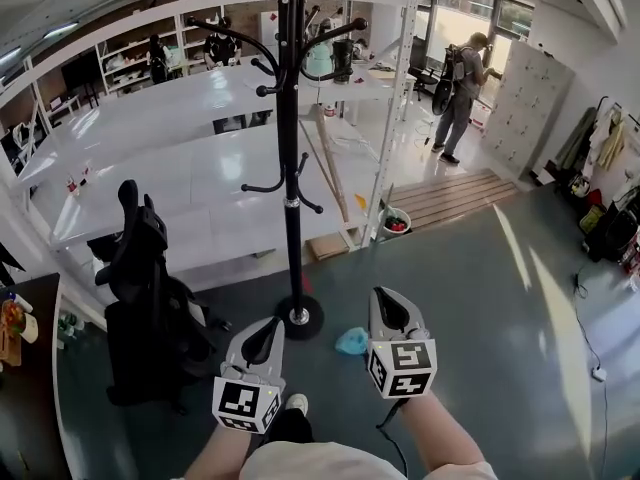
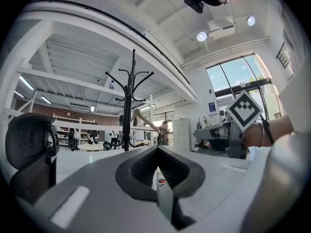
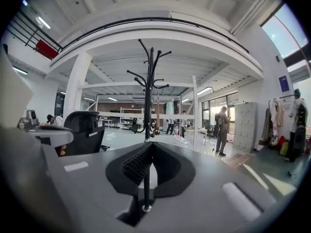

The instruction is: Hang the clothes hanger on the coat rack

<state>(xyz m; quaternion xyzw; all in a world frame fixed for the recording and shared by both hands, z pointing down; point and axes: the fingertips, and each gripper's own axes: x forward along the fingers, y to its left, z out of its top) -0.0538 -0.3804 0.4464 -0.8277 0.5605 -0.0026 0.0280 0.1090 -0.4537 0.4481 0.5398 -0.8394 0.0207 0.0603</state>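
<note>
**Shut, empty jaws before the coat rack (image 1: 289, 168); the clothes hanger (image 2: 146, 120) is at its pole**

Head view: The black coat rack stands on a smooth grey-green floor (image 1: 480, 298), with its round base close in front of the person. The left gripper (image 1: 268, 330) is low and just left of the base, and the right gripper (image 1: 384, 303) is just right of it. Both point toward the rack. A small light blue thing (image 1: 351, 342) lies on the floor between the base and the right gripper. A black office chair (image 1: 140, 268) stands left of the rack. Behind the rack are long white tables (image 1: 180, 168). Far to its right a person (image 1: 462, 93) stands by grey lockers (image 1: 530, 103), and wooden boards (image 1: 455, 196) lie on the floor nearer to the rack.

Left gripper view: The jaws are pressed together at the tips and nothing is between them. Above them the rack rises against white beams and a white ceiling. The pale wooden clothes hanger shows just right of the pole, below the top hooks. Which hook carries it, I cannot tell. Large windows (image 2: 238, 81) are far right of the rack.

Right gripper view: These jaws are also pressed together and hold nothing. The pole of the rack stands straight behind them. The chair is left of the rack, and the person and the lockers are to its right.
</note>
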